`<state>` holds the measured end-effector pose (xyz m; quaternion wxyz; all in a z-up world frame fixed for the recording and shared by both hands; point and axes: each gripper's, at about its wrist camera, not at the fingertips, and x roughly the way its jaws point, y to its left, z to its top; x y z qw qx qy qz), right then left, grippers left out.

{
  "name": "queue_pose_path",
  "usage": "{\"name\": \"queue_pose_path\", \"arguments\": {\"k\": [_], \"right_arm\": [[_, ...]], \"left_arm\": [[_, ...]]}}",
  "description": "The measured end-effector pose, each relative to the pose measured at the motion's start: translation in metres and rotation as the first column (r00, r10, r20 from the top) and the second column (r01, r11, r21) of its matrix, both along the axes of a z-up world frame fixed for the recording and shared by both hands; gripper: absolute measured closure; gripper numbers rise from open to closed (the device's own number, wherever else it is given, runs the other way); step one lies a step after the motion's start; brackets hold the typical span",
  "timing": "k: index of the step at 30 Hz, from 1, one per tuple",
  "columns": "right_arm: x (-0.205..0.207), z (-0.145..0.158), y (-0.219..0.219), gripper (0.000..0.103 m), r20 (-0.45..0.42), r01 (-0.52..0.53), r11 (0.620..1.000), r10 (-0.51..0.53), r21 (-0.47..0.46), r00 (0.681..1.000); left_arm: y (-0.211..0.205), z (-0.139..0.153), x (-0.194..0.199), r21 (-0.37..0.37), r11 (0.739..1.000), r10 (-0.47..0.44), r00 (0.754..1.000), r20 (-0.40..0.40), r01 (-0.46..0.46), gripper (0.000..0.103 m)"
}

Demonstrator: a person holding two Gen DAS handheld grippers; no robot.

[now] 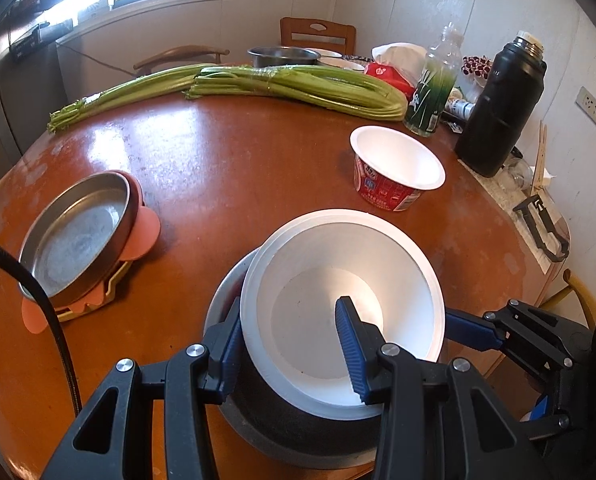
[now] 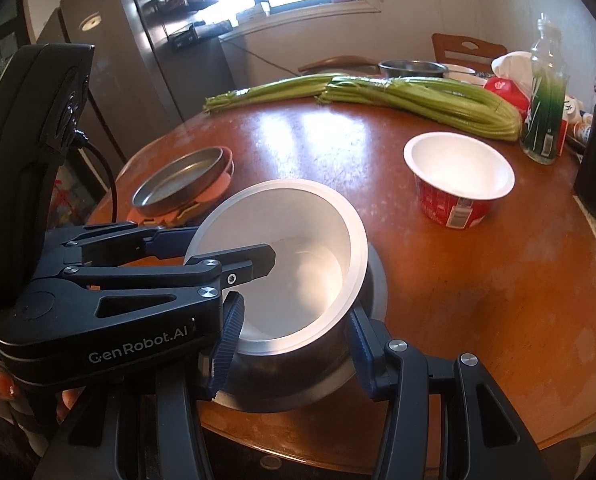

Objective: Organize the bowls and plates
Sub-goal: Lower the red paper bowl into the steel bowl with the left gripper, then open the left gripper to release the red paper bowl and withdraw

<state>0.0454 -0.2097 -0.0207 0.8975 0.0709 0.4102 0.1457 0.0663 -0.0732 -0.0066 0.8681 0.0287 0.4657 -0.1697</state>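
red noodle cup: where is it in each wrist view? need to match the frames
Left wrist: red noodle cup sits right of centre, upper half, beyond the white bowl.
Right wrist: cup sits right of centre, upper half, right of and beyond the white bowl.
Shared landmark: the celery lying across the table behind the cup in both views.

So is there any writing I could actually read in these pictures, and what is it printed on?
"GenRobot.AI": white lettering on the black body of the left gripper, seen in the right wrist view.
Red cup: label print too small to read.
Green bottle: label blurred, unreadable.
Red tissue pack: markings unreadable.
Fridge: sticker too small to read.
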Motion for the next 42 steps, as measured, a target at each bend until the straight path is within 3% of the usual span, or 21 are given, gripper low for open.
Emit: {"name": "queue_pose_path", "arguments": {"k": [12,26,42], "right_arm": [[0.002,-0.003,0.001,0.050,-0.016,-0.010,1.000,0.010,0.001,1.000],[0.000,-0.001,0.011,0.050,0.011,-0.017,0.996,0.018,-0.088,1.000],[-0.001,0.002,0.009,0.050,0.024,-0.015,0.994,0.017,-0.109,1.000]], "left_arm": [[0.001,-0.005,0.001,-0.001,1.000,0.006,1.000,-0.013,-0.006,0.060],[0.005,-0.008,0.002,-0.007,1.000,0.007,1.000,-0.024,-0.007,0.060],[0.010,-0.005,0.001,-0.023,1.000,0.013,1.000,-0.021,-0.013,0.060]]}}
